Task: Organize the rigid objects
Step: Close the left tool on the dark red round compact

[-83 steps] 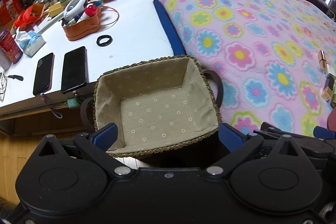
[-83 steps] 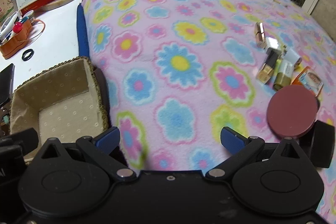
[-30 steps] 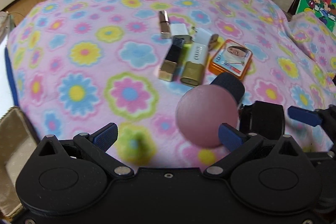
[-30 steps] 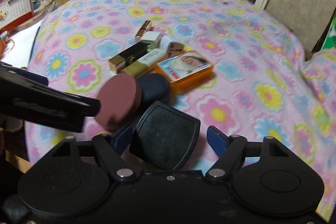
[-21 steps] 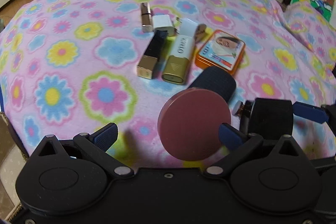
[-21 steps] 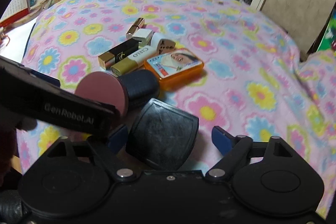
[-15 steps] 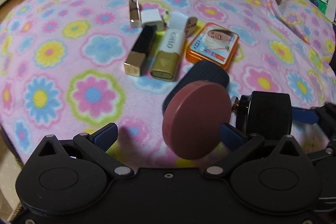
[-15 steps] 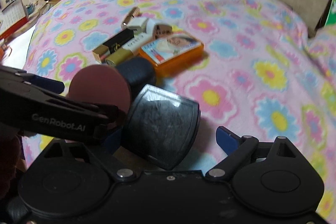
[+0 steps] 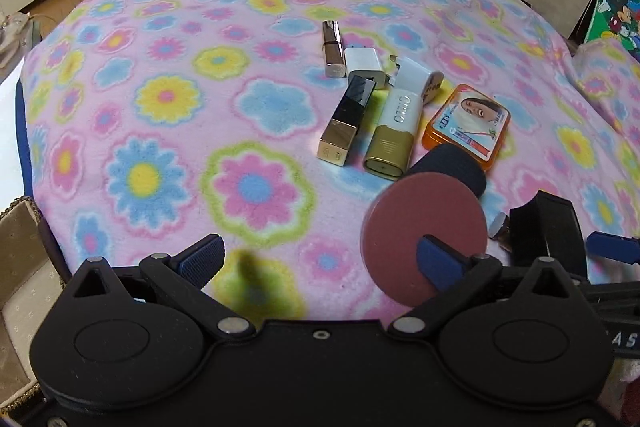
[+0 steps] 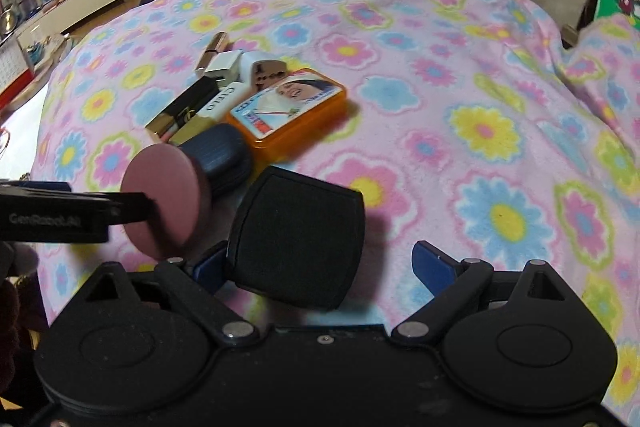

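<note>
On the flowered blanket a maroon disc (image 9: 400, 227) stands on edge against a dark navy ribbed body (image 9: 452, 167). Whether they are one piece I cannot tell. My left gripper (image 9: 320, 259) is open, and its right fingertip (image 9: 438, 259) meets the disc's face. Beside the disc lies a black square compact (image 10: 296, 239). My right gripper (image 10: 322, 263) is open around it: the compact sits against the left finger, well apart from the right one. Farther back lie an orange tin (image 9: 468, 123), a white-gold tube (image 9: 396, 131) and a black-gold lipstick (image 9: 346, 123).
A white charger (image 9: 364, 65), a rose-gold lipstick (image 9: 332, 47) and a white plug (image 9: 416, 75) lie behind the cluster. A fabric-lined basket (image 9: 20, 205) stands off the blanket's left edge. A cartoon picture (image 9: 616, 11) leans at the far right.
Both grippers have swung from the basket to the cluster. The right jaws have widened around the black compact. The left gripper has closed in on the maroon disc.
</note>
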Demonstrator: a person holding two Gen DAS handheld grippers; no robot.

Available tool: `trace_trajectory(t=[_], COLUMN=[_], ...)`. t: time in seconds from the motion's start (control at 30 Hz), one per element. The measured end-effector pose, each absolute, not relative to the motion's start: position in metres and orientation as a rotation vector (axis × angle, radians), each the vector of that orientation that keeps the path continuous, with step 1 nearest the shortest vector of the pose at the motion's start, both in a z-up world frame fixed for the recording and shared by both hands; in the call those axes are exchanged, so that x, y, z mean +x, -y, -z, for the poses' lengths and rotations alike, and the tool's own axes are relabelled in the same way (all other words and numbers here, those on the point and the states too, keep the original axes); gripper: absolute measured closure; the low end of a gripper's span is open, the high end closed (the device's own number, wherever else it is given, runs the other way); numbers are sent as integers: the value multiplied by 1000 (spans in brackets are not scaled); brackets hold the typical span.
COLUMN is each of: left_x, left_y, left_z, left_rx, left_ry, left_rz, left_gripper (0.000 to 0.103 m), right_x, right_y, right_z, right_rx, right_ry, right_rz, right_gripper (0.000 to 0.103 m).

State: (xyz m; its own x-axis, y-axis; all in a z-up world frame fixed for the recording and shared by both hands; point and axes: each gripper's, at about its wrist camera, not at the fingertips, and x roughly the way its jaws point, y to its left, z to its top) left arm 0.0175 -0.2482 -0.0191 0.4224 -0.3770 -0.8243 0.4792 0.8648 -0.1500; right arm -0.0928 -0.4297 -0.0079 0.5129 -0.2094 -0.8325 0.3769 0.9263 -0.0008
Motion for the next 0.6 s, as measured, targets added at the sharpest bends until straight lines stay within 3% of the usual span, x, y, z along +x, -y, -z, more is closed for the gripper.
trace_trajectory(t=[0.03, 0.13, 0.2, 0.27, 0.37, 0.6], left_x=[17, 14, 10, 6, 1, 4], left_y=[248, 248, 250, 253, 261, 278], left_z=[20, 21, 21, 19, 18, 24], left_rx=[109, 90, 84, 90, 127, 179], left_ry=[-1001, -998, -986, -966, -948, -961], left_rz=[544, 571, 598, 618, 620, 600], left_gripper=[4, 4, 4, 4, 4, 4], right_x=[-93, -95, -94, -95, -96, -98], right_y=[431, 432, 429, 426, 427, 441], right_z=[9, 12, 11, 9, 6, 4], right_rx=[194, 215, 214, 189, 173, 222], right_ry=[-972, -971, -974, -976, -984, -944], right_rz=[357, 328, 298, 292, 307, 366], right_gripper=[9, 23, 40, 43, 42, 20])
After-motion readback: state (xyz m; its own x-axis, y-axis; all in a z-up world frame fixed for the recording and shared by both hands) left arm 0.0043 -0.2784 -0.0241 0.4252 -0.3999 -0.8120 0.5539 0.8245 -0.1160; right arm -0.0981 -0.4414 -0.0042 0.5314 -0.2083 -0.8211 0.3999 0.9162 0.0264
